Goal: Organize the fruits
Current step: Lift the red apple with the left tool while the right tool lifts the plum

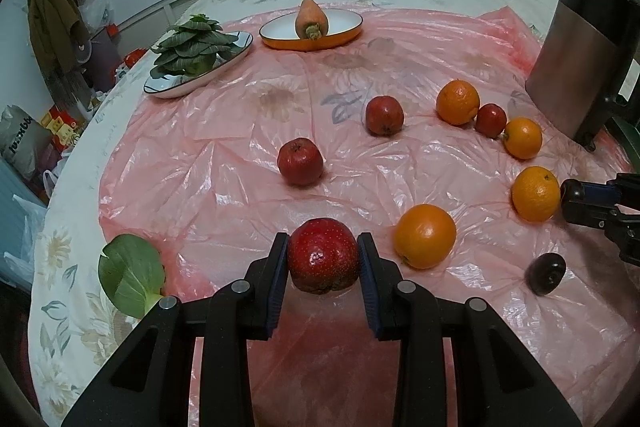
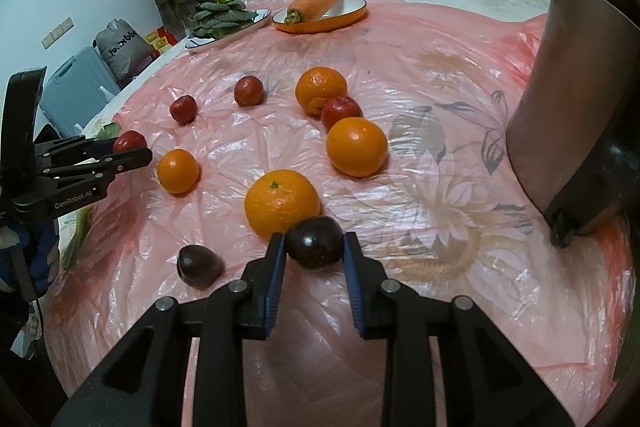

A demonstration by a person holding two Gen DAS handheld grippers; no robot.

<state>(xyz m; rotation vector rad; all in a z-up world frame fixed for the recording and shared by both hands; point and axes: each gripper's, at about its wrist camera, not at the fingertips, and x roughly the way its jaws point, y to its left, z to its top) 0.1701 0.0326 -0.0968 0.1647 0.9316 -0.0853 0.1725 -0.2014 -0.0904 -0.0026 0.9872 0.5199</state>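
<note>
My left gripper (image 1: 323,255) is shut on a red fruit (image 1: 323,255) near the front of the pink plastic sheet (image 1: 224,155); it also shows in the right wrist view (image 2: 128,142). My right gripper (image 2: 315,245) is shut on a dark purple fruit (image 2: 315,243), just in front of an orange (image 2: 282,205). A second dark fruit (image 2: 199,265) lies to its left, also in the left wrist view (image 1: 545,273). Several oranges (image 1: 425,235) and red fruits (image 1: 300,161) lie scattered on the sheet.
An orange-rimmed dish (image 1: 312,35) with a carrot (image 1: 311,19) and a plate (image 1: 200,71) of leafy greens stand at the back. A loose green leaf (image 1: 130,275) lies front left. A dark steel appliance (image 1: 580,59) stands at the right.
</note>
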